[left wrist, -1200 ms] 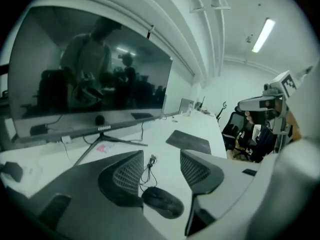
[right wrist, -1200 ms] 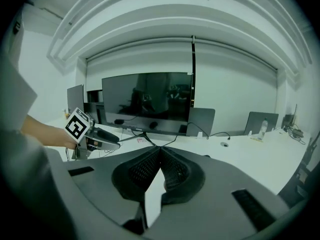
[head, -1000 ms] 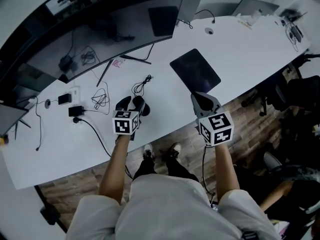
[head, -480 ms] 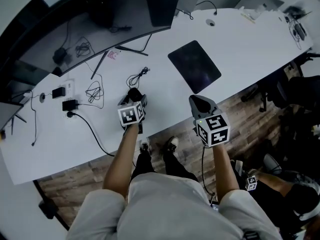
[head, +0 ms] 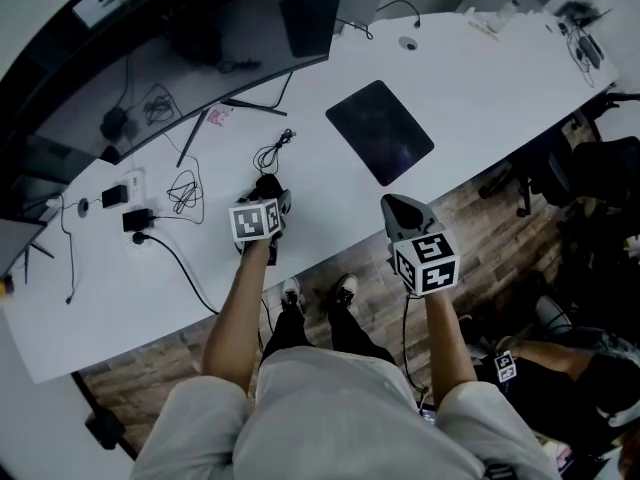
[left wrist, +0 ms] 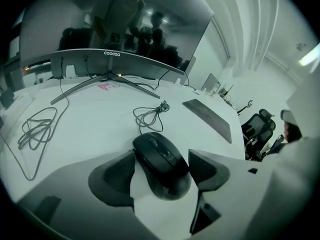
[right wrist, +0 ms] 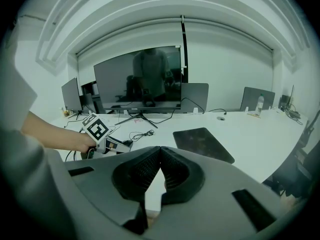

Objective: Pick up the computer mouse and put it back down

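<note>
my left hand-held gripper (left wrist: 161, 159), released with jaws just narrowing, straddles the black plastic computer mouse (left wrist: 157, 151) on the white bench (left wrist: 90, 109) near the coiled black cable (left wrist: 150, 115); a crooked withdrawal could drag it.

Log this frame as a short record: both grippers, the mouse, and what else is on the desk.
left gripper: jaws wide apart, just been closing slightly, one on each side of the computer mouse
computer mouse: flat on the desk, not clamped
right gripper: shut, empty, at the desk's near edge
also on desk: dark mat, curved monitor, coiled cable
</note>
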`<act>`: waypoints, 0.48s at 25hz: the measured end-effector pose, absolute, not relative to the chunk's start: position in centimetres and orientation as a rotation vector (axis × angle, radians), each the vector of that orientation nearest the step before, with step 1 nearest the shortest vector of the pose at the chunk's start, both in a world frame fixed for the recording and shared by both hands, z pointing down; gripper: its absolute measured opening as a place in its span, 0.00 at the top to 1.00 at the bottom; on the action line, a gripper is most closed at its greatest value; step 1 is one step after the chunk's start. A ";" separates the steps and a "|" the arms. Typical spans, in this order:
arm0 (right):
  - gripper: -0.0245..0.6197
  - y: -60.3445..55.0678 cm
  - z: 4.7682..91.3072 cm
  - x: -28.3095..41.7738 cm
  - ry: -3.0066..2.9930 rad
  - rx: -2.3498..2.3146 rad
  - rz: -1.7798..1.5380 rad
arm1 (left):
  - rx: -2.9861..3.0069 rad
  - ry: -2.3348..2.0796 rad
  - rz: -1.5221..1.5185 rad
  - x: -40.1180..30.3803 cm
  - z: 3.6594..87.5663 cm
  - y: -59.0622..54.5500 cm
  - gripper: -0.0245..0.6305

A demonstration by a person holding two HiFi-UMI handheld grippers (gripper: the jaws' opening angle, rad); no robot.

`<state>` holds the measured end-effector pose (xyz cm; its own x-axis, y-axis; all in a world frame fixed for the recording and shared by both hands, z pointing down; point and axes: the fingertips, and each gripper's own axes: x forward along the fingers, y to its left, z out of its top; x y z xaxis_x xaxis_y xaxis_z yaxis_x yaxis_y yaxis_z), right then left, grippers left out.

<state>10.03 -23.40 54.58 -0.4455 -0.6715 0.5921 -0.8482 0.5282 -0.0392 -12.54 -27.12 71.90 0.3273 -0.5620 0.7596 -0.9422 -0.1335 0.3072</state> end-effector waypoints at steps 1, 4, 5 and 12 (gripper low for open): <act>0.94 -23.3 54.6 10.1 -2.251 1.239 0.455 | 1.827 -1.310 0.623 -12.4 71.9 -27.1 0.44; 0.94 -23.0 54.6 10.0 -2.243 1.251 0.455 | 1.903 -1.190 0.681 -12.3 72.0 -26.7 0.46; 0.94 -23.0 54.6 10.0 -2.240 1.254 0.454 | 1.916 -1.157 0.700 -12.5 72.0 -26.4 0.48; 0.94 -22.5 54.8 9.6 -2.211 1.295 0.473 | 1.855 -1.256 0.744 -14.3 72.2 -26.5 0.46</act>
